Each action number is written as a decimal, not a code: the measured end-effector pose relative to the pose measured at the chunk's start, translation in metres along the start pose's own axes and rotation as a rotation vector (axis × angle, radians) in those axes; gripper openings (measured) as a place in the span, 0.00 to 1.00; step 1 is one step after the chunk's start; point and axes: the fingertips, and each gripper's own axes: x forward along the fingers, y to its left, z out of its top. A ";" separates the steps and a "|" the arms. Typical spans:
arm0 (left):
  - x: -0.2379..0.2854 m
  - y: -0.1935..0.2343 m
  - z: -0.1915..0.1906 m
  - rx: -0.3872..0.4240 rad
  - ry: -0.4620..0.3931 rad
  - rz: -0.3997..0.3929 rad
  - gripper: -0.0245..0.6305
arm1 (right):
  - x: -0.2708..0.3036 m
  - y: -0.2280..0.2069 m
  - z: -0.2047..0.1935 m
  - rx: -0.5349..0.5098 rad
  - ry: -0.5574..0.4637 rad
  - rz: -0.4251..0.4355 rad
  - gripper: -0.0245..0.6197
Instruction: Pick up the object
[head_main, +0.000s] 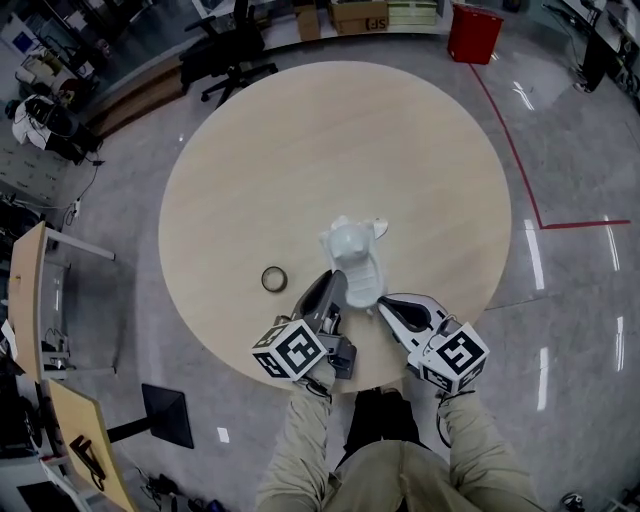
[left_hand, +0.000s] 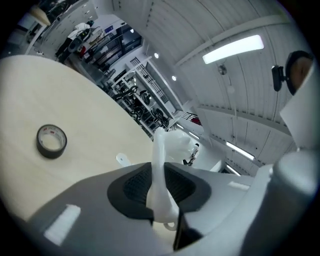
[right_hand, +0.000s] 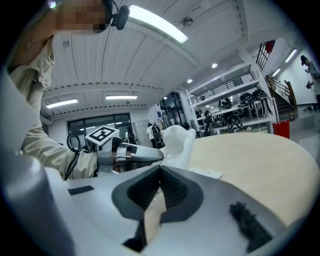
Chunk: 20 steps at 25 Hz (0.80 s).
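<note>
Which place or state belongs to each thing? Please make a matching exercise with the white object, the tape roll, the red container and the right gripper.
Things:
1 white object
2 tape roll
3 red container
4 right gripper

Places or states:
A on the floor beyond the table
B jaws together, nothing between them
C clamped by the left gripper
D flat on the table, untouched

Pairs: 1-C, 2-D, 3-A, 4-B

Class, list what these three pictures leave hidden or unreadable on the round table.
- White moulded plastic object: its gripped edge, head view, under the left gripper.
- Dark tape roll: inner label print, left gripper view, too small.
- Object's base, right gripper view: hidden by the right gripper.
</note>
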 end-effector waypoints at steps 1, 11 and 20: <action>-0.004 -0.005 0.004 0.026 -0.009 -0.001 0.16 | -0.003 -0.001 0.004 -0.005 -0.003 0.001 0.04; -0.086 -0.046 0.019 0.290 -0.044 -0.024 0.16 | -0.032 0.022 0.042 -0.075 -0.036 0.022 0.04; -0.133 -0.081 0.017 0.353 -0.131 -0.032 0.15 | -0.061 0.048 0.058 -0.134 -0.061 0.071 0.04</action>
